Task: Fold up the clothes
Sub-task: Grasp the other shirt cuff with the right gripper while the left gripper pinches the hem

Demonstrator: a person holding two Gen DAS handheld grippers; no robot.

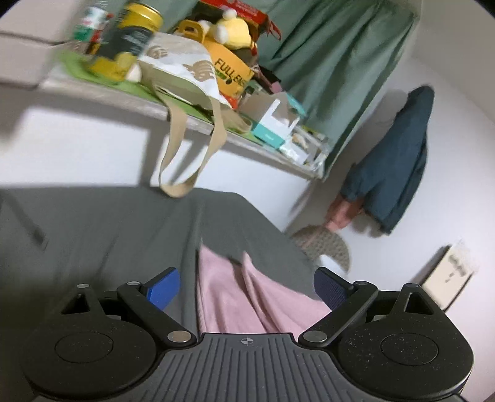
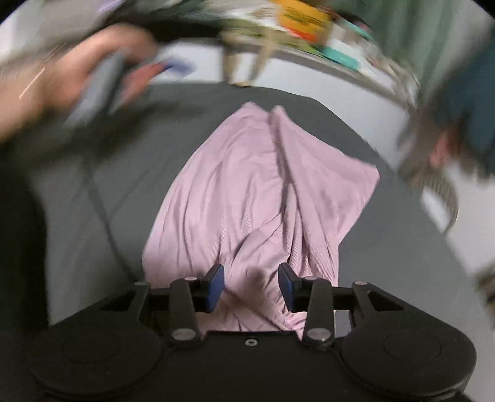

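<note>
Item: pink garment (image 2: pixel 247 191), lay crumpled at frame centre on grey bed (image 2: pixel 92 173). Your right gripper (image 2: pixel 251 286): fingers half-spread, straddling near hem, gripping nothing, likely poised to pinch. Your left gripper (image 1: pixel 246 289): fingers wide, empty, raised above cloth.

Right wrist view: hand (image 2: pixel 71 71) and shelf items (image 2: pixel 309 27) motion-blurred. Pink garment (image 2: pixel 247 191) near edge hidden behind right gripper (image 2: pixel 251 287).

garment (image 2: pixel 253 191) lies on bed (image 2: pixel 92 216), seemingly
</note>
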